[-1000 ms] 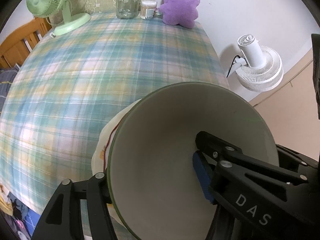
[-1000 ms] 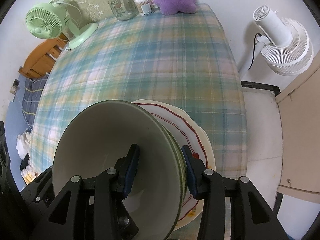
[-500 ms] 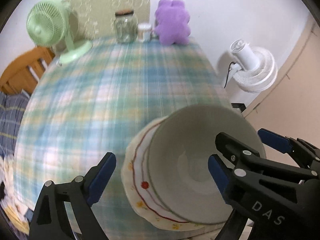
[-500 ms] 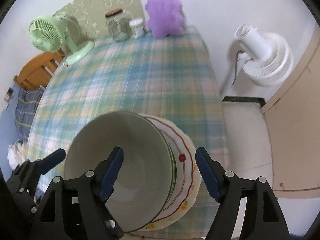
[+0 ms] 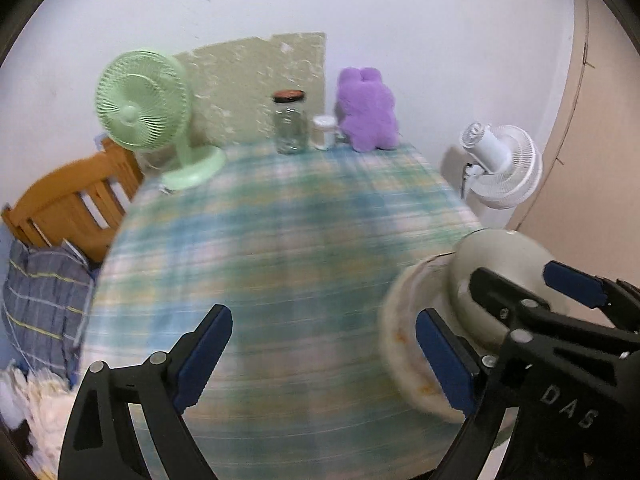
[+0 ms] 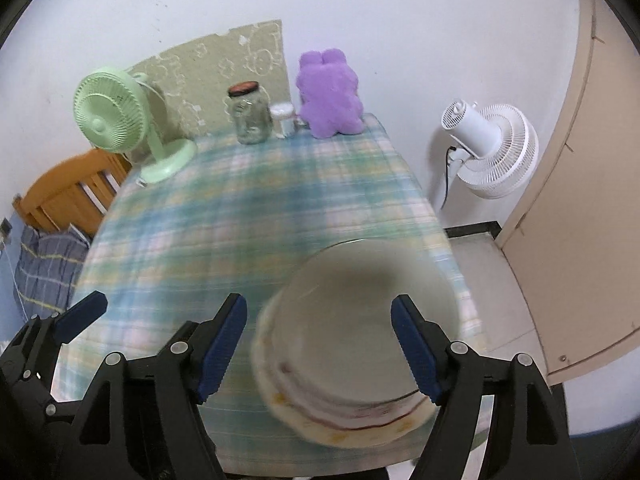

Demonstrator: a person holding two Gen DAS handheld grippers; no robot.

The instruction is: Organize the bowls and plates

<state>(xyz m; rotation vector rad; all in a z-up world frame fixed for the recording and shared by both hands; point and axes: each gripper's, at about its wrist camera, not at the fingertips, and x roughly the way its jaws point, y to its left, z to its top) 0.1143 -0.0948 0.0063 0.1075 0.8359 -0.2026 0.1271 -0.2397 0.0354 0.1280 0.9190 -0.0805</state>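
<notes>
1. We see a pale bowl point(image 6: 372, 312) that sits inside a cream plate point(image 6: 344, 424) with a red line and yellow marks near its rim. The stack stands on the checked tablecloth point(image 6: 248, 216), near the table edge closest to us and toward its right side.
2. Our left gripper point(image 5: 324, 356) has its jaws wide apart and nothing is between them. Only tablecloth shows in the gap, and the stack lies to the right of it.
3. Our right gripper point(image 6: 320, 348) is also released. Its blue pads point(image 6: 222, 344) stand apart on each side of the bowl in the picture, but they do not press on it.
4. At the far end of the table stand a green fan point(image 6: 116, 120), a glass jar point(image 6: 250, 114), a small white container point(image 6: 285, 119) and a purple plush toy point(image 6: 330, 94).
5. A white fan point(image 6: 488, 148) stands on the floor to the right of the table. The near parts of both views are blurred.
</notes>
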